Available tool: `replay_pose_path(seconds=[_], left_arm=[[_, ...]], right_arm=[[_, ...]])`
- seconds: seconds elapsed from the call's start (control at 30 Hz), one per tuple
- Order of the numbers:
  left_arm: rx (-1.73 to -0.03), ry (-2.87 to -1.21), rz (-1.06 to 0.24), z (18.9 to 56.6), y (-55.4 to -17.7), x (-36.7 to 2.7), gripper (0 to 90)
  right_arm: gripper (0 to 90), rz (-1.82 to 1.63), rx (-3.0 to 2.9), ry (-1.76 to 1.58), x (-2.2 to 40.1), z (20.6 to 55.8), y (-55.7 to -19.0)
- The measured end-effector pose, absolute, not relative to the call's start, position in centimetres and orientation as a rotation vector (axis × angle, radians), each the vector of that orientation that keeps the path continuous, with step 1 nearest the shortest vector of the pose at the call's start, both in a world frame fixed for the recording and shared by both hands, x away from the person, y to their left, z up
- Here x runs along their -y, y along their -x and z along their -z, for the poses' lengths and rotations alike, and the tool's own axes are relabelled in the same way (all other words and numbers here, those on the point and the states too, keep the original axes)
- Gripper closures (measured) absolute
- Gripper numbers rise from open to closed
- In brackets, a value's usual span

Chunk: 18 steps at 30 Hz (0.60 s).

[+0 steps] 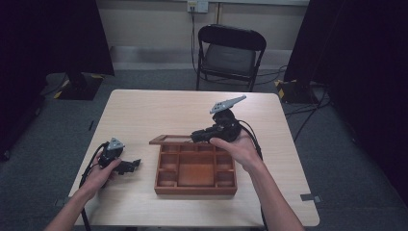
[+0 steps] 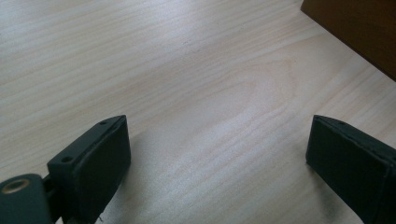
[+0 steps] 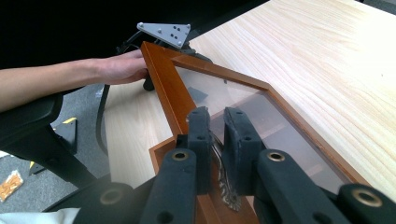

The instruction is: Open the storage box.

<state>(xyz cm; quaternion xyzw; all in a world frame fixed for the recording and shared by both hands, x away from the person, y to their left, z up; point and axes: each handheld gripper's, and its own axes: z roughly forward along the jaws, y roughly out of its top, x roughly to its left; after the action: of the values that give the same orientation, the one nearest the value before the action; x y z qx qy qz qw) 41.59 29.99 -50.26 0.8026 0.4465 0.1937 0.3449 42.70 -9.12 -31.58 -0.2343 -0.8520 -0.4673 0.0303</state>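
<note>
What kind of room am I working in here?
Probably a lab or recording room, not a home: a plain wooden table on grey carpet, dark curtains on both sides, a folding chair by the wall, and cables on the floor.

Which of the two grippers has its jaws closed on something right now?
The right gripper, its jaws pinching the metal handle of the box's glass lid. The left gripper sits open over bare table.
</note>
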Motion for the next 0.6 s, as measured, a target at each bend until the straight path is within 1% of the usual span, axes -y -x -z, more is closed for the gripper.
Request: replay_pose_path(seconds=[0.6], left_arm=[[-1.159, -2.084, -0.503, 50.26, -41.59, -29.98, 5.9]], right_arm=[[81.6, 1.448, 2.606, 0.726, 9.21, 31.42, -43.18]])
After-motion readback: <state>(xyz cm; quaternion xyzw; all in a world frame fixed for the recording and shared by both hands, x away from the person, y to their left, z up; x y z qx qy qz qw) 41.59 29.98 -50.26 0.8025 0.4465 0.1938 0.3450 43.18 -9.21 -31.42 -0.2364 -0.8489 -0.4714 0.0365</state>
